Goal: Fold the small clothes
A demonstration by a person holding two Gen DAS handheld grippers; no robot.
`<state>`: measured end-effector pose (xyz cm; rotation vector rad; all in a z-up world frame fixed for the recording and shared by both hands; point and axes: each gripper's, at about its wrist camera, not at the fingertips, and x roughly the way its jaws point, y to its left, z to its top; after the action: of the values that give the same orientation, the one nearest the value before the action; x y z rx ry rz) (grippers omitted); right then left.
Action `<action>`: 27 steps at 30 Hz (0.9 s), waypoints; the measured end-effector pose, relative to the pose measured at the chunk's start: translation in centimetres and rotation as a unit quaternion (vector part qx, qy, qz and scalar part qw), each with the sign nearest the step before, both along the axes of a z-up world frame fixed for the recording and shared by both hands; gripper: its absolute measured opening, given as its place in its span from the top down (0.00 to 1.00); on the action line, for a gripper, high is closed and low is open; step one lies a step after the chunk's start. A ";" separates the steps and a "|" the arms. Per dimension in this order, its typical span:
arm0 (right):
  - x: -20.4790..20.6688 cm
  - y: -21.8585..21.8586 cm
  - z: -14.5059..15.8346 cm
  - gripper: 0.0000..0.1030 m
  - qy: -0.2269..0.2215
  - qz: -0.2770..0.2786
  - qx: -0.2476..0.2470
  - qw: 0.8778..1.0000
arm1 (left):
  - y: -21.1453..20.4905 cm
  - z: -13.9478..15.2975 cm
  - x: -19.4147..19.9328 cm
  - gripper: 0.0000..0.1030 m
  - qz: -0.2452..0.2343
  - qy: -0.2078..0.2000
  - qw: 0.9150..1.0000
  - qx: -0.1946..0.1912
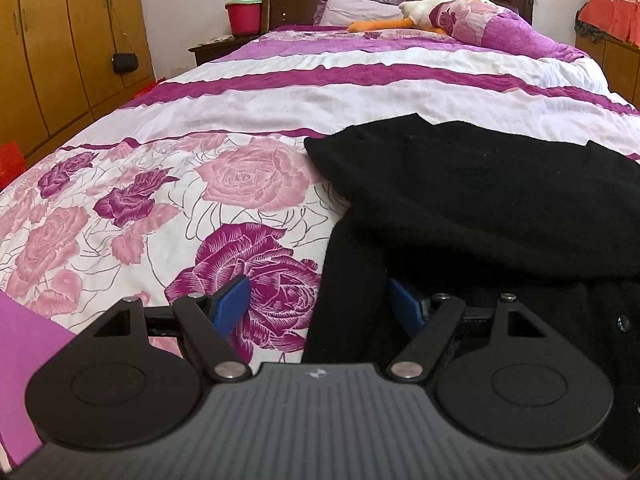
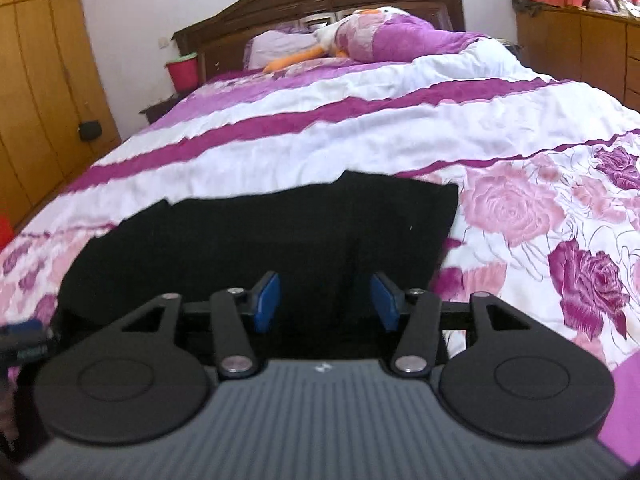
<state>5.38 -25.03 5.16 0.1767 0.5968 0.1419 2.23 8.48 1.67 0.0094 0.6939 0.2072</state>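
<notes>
Just ahead of both spread tools point(image 1: 320, 304) point(image 2: 325, 300) lies black garment point(image 2: 260, 236).

Garment point(image 1: 480, 200) on bedspread point(image 1: 240, 112)

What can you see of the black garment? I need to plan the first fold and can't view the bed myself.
The black garment is a dark, soft, knit-looking piece lying on the floral bedspread near the foot of the bed. It is spread fairly flat with overlapping layers and a few creases; a small button shows near its lower right edge in the left wrist view. The left gripper and right gripper are both open just over its near edge; neither grips it.
</notes>
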 end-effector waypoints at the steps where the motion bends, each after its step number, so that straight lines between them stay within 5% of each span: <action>1: 0.6 -0.1 -0.1 0.48 0.002 -0.005 0.005 1.000 | 0.0 0.0 0.0 0.23 0.000 0.000 1.000 0.000; 10: 6.5 0.4 -3.3 0.50 0.033 -0.041 0.009 0.999 | 0.1 0.4 0.7 0.23 0.011 -0.007 1.000 -0.011; 11: 6.5 0.4 -3.3 0.57 0.032 -0.037 0.018 0.999 | 0.1 0.4 0.8 0.23 0.013 -0.009 1.000 -0.013; 12: 6.6 0.6 -3.1 0.81 0.032 -0.022 0.024 0.999 | 0.1 0.3 1.0 0.23 0.016 -0.010 1.000 -0.015; 14: 6.6 1.1 -2.5 0.89 0.031 0.006 0.023 0.999 | 0.1 0.1 1.3 0.23 0.025 -0.013 0.999 -0.015; 22: 2.8 0.3 3.3 0.91 -0.140 -0.043 -0.029 0.989 | -0.5 -0.7 1.7 0.22 0.040 -0.018 0.999 0.003; 27: 4.8 -1.8 -1.1 0.91 -0.046 -0.076 -0.021 0.996 | -0.7 -1.0 1.8 0.21 0.039 -0.018 0.999 0.013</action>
<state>10.21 -26.84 4.10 0.1742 0.4921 -0.0097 4.02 7.78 0.65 0.0029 0.6566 0.2912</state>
